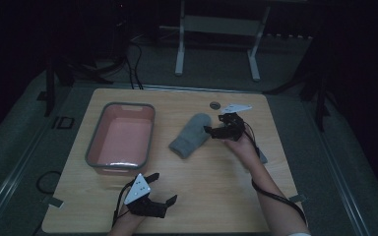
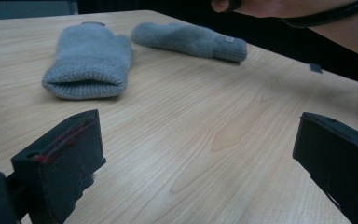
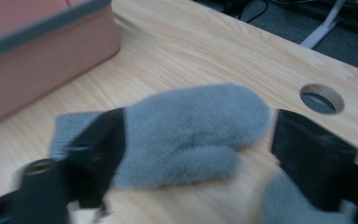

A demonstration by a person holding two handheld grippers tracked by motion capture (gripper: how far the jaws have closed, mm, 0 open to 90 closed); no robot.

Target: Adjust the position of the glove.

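My right gripper (image 1: 215,129) hangs over the middle of the wooden table (image 1: 211,191), jaws pointing toward the grey mitten (image 1: 191,135) that lies flat there, just right of the pink basin (image 1: 121,139). In the right gripper view the jaws stand wide, one on each side of the mitten (image 3: 186,133), its rounded tip and thumb lying between them. The picture is blurred, and I see no pad pressing into the wool, so I count nothing as pinched. The mitten's cuff points toward the basin's side (image 3: 42,65), and the round hole in the tabletop (image 3: 321,98) lies beyond the fingertip end.

A second grey mitten (image 2: 191,40) lies farther toward my right side of the table; from the left gripper view it sits just behind the first one (image 2: 89,63), the two close but apart, and my right forearm passes above it.

My left gripper (image 1: 157,189) rests low at the near edge of the table, in front of the basin. Its jaws are spread wide with only bare wood between them, touching nothing.
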